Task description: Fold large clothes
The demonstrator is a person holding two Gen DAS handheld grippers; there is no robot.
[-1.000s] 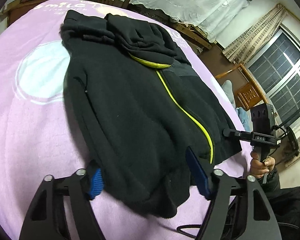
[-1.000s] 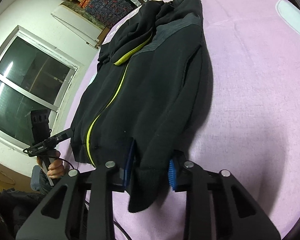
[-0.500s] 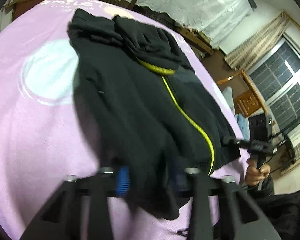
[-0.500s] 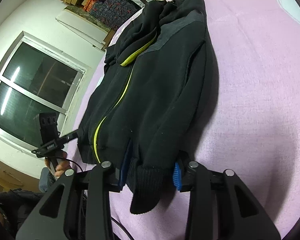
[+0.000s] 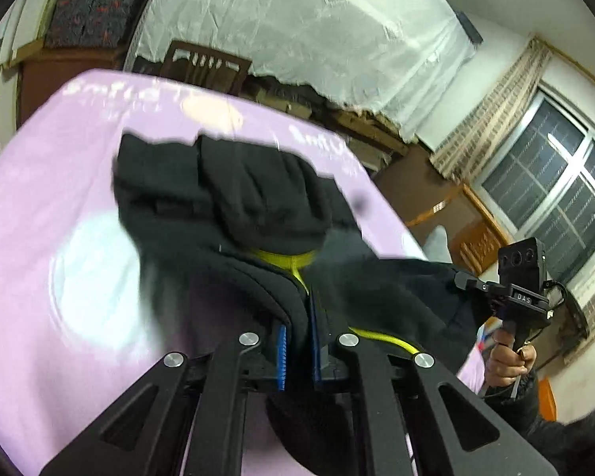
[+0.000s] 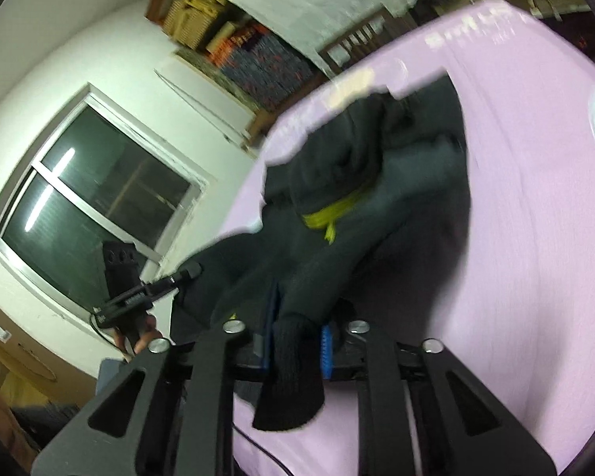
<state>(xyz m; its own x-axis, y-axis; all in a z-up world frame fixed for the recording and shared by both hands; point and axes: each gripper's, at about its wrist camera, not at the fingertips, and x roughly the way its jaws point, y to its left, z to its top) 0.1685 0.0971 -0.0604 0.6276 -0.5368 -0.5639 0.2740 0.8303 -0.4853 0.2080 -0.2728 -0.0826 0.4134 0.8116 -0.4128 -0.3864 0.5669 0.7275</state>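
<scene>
Surface: pink sheet (image 5: pixel 39 198), window (image 5: pixel 551 198) at 3 o'clock | black hoodie (image 5: pixel 234 198) hood toward 12, hem end lifted | left claw (image 5: pixel 297 341), right claw (image 6: pixel 299 351) clamped on hem

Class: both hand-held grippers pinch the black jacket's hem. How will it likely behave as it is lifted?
Probably floppy: the black jacket sags between the left hand-held gripper and right hand-held gripper. Its thick knit hem looks grippy, unlikely to slip. Seems fairly heavy, draping onto the pink cover.
</scene>
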